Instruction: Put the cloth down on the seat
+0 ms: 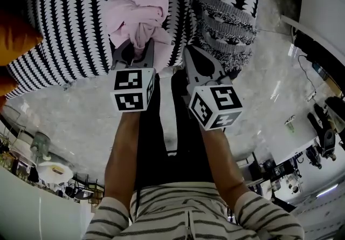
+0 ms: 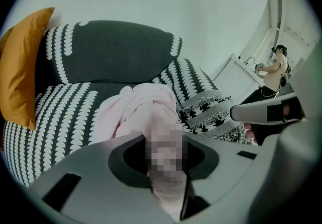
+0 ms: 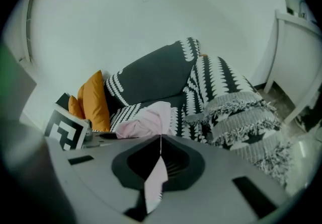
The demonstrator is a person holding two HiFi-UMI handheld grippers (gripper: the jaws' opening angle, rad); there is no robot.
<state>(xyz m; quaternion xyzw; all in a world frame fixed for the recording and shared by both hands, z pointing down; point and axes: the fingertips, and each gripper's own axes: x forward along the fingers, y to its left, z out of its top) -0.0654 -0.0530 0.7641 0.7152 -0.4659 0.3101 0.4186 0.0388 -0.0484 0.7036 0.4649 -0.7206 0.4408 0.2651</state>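
Head view shows the left gripper clenched on the pink cloth, which is bunched low over the patterned seat. The right gripper sits beside it, jaws pressed together. The set-down looks nearly done; next the left grip should loosen and lift clear.

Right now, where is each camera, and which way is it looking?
Head view: on the person's head, facing steeply down at the pink cloth and patterned seat; forearms, left gripper and right gripper show.
Left gripper view: on the left gripper, facing the backrest; jaws shut on the cloth, right gripper at right.
Right gripper view: on the right gripper, facing the seat; jaws pinch a cloth strip.
Shared: all show cloth and orange cushion.
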